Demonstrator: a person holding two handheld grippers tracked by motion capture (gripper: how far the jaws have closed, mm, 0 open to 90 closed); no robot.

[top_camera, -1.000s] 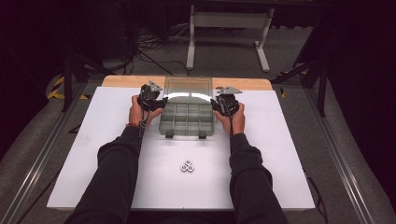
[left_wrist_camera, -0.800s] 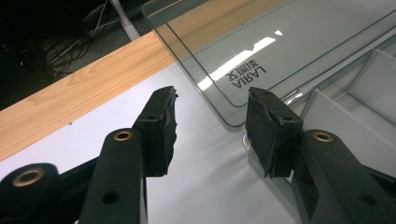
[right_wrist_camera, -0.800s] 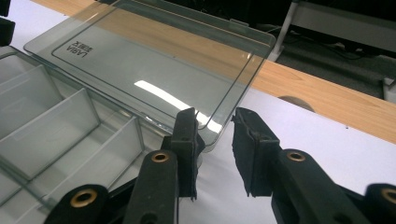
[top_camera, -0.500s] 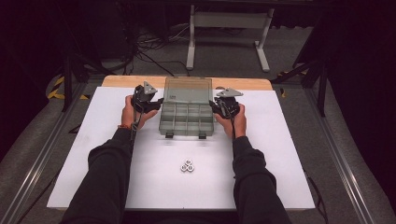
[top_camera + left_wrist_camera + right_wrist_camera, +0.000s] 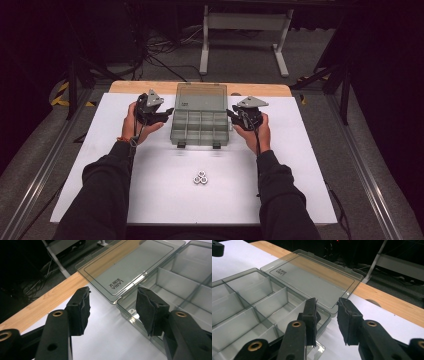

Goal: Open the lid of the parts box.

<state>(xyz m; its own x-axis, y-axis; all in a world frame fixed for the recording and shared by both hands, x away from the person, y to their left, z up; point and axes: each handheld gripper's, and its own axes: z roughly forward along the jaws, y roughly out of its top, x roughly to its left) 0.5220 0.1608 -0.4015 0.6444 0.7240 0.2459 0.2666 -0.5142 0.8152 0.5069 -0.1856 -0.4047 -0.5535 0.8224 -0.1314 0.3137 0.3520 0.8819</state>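
A smoky clear compartment box (image 5: 200, 127) stands open at the middle back of the white mat, its lid (image 5: 201, 97) laid flat behind it. My left gripper (image 5: 167, 112) is just off the box's left side; its jaws have just been opening and hold nothing. In the left gripper view my left gripper (image 5: 112, 307) frames the box's corner (image 5: 180, 277) and the lid (image 5: 130, 267) beyond the pads. My right gripper (image 5: 231, 114) is at the box's right side, open and empty; in its own view my right gripper (image 5: 327, 317) hovers by the far right corner (image 5: 322, 315).
Three metal nuts (image 5: 201, 178) lie bunched on the white mat (image 5: 300, 175) in front of the box. A wooden table edge (image 5: 250, 90) runs behind the lid. Beyond it are a dark floor, cables and a white stand (image 5: 240, 22).
The lid has swung from half raised to flat behind the box. My left gripper has drawn away to the left and opened wider. The right hand has shifted slightly.
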